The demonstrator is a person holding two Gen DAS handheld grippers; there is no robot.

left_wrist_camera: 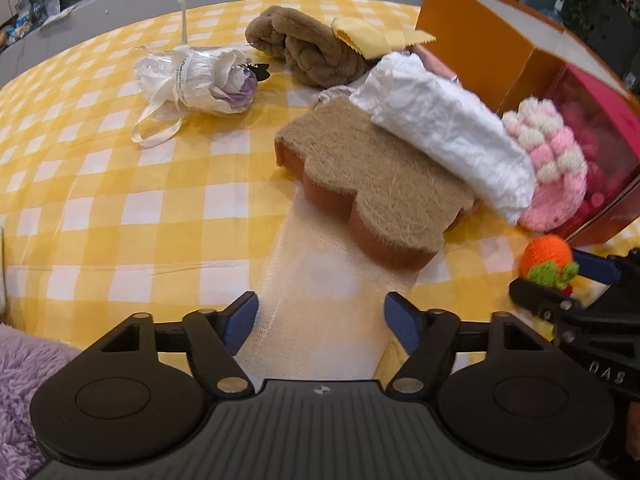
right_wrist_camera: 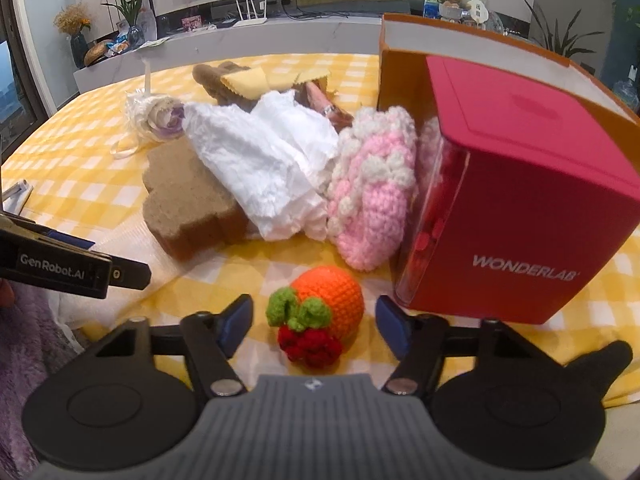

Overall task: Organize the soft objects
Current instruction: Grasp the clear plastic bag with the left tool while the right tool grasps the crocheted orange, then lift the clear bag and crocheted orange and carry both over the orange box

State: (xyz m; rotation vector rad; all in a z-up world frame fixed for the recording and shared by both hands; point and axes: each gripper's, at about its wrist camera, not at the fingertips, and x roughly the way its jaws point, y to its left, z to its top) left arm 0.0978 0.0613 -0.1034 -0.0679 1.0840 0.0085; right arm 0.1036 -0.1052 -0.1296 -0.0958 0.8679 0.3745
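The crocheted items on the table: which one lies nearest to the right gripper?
The orange crocheted fruit with green leaves, lying between the open right gripper fingers. The pink-and-white crocheted piece leans farther back against the red box.

Bare checked tablecloth point(left_wrist_camera: 100, 200) open at left; at right, passage blocked by sponge point(left_wrist_camera: 372, 184), white cloth point(left_wrist_camera: 444, 128) lying on it, pink knit point(right_wrist_camera: 372, 196), red box point(right_wrist_camera: 520, 200) and crocheted orange point(right_wrist_camera: 332, 300).
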